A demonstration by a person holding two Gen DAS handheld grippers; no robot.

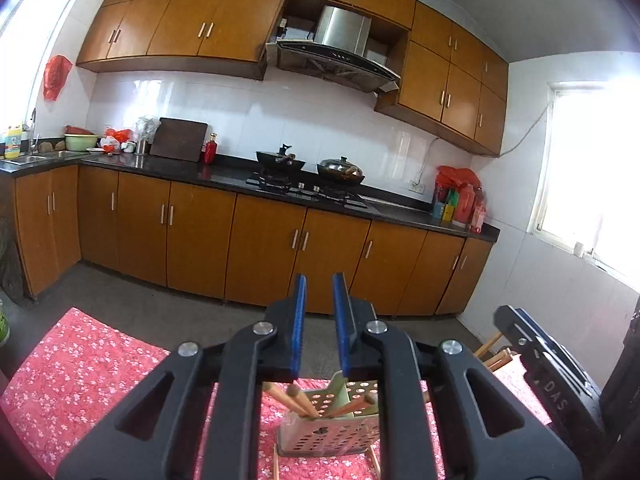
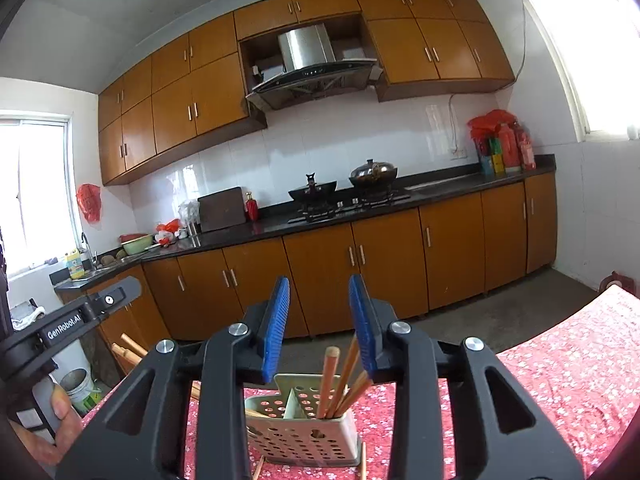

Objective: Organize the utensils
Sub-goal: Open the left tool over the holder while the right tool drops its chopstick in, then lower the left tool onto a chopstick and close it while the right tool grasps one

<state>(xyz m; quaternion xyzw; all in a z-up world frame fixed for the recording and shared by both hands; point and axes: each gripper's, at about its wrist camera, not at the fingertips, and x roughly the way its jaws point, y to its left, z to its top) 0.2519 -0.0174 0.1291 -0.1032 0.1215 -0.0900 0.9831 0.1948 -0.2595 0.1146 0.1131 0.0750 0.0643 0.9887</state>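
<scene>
A pale green perforated utensil holder [image 1: 332, 428] stands on a table with a red flowered cloth [image 1: 80, 376]. Several wooden chopsticks [image 1: 304, 402] stand in it. My left gripper [image 1: 319, 280] is open and empty above and behind the holder. In the right wrist view the holder [image 2: 304, 436] sits just below my right gripper [image 2: 319, 282], which is open and empty. Chopsticks [image 2: 332, 380] lean in its right compartment, one near the right pad. More chopsticks lie flat beside the holder's base. The right gripper's body [image 1: 540, 356] shows at the right of the left wrist view.
Behind the table is a kitchen counter [image 1: 224, 172] with two woks [image 1: 280, 158] on a stove, a cutting board [image 1: 180, 140], a sink and bottles. Brown cabinets run below and above. A white bucket [image 2: 80, 392] stands on the floor at the left.
</scene>
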